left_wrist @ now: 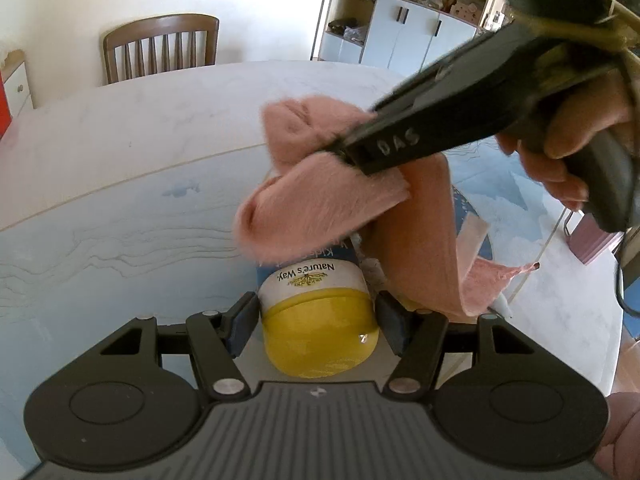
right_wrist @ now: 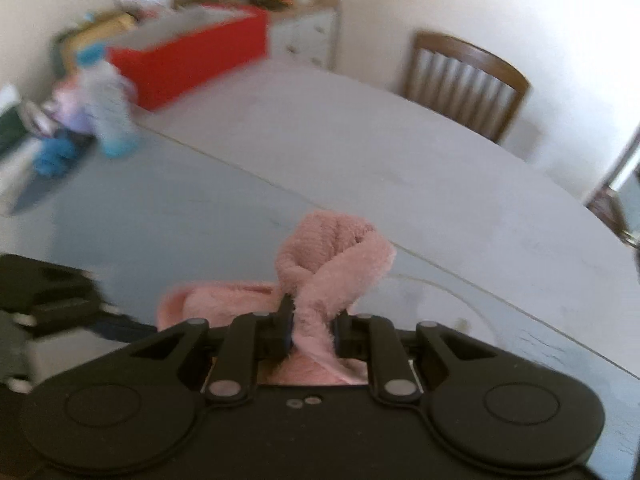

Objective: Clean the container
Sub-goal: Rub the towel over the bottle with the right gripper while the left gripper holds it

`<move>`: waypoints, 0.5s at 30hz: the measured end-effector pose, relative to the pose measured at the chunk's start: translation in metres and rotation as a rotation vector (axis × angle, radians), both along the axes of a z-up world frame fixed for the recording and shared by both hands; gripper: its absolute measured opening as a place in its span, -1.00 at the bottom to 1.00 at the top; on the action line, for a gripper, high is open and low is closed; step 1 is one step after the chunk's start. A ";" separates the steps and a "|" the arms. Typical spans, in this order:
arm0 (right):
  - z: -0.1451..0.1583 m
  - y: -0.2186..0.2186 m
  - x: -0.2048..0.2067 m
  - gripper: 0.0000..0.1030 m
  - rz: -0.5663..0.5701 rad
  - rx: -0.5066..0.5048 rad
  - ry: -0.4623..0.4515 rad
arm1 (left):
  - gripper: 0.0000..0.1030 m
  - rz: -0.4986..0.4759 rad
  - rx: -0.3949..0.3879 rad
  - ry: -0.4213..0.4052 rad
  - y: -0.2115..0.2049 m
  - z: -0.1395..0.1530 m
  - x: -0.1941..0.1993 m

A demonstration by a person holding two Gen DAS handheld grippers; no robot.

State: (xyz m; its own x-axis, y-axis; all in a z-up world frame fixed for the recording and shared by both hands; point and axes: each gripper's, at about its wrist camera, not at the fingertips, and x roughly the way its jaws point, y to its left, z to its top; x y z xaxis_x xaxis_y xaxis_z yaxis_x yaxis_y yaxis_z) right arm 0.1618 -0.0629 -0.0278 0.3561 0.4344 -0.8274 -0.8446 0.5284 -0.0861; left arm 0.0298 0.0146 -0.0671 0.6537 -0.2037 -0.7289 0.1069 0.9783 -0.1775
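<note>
Your table [left_wrist: 120, 152] fills most of both views, pale and wood-grained, with a wooden chair [left_wrist: 162, 46] at its far edge and a red box [right_wrist: 188, 56] off beyond the far side in the right wrist view. Your left gripper [left_wrist: 318, 320] is closed down on the container [left_wrist: 318, 320], a bottle with a yellow cap and a white label; its jaws sit against either side just where the cap meets the label, and the cap end points back toward you. The bottle lies low over the table near its front edge. Your right gripper [right_wrist: 312, 330] has its jaws drawn close together, pinching a pink fluffy cloth [right_wrist: 332, 256]. From the left wrist view, that cloth [left_wrist: 320, 184] hangs bunched just over the far end of the bottle, covering part of the label. Your right hand [left_wrist: 568, 148] wraps the handle at upper right.
</note>
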 end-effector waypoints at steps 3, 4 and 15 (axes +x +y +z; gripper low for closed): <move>-0.005 -0.013 0.012 -0.72 -0.051 -0.002 0.040 | 0.23 -0.004 0.005 -0.001 -0.002 0.000 -0.001; -0.002 -0.017 0.012 -0.72 -0.052 0.016 0.046 | 0.23 -0.004 0.007 -0.002 -0.002 0.000 -0.001; 0.046 -0.033 -0.025 -0.72 0.060 0.125 -0.214 | 0.23 -0.006 0.018 -0.001 -0.004 -0.001 0.000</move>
State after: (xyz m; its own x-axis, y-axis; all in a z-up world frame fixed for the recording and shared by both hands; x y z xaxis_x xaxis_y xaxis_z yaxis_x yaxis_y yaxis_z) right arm 0.1364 -0.0960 0.0181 0.4878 0.5543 -0.6744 -0.8443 0.4958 -0.2032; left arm 0.0301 0.0109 -0.0680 0.6534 -0.1947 -0.7315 0.1131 0.9806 -0.1600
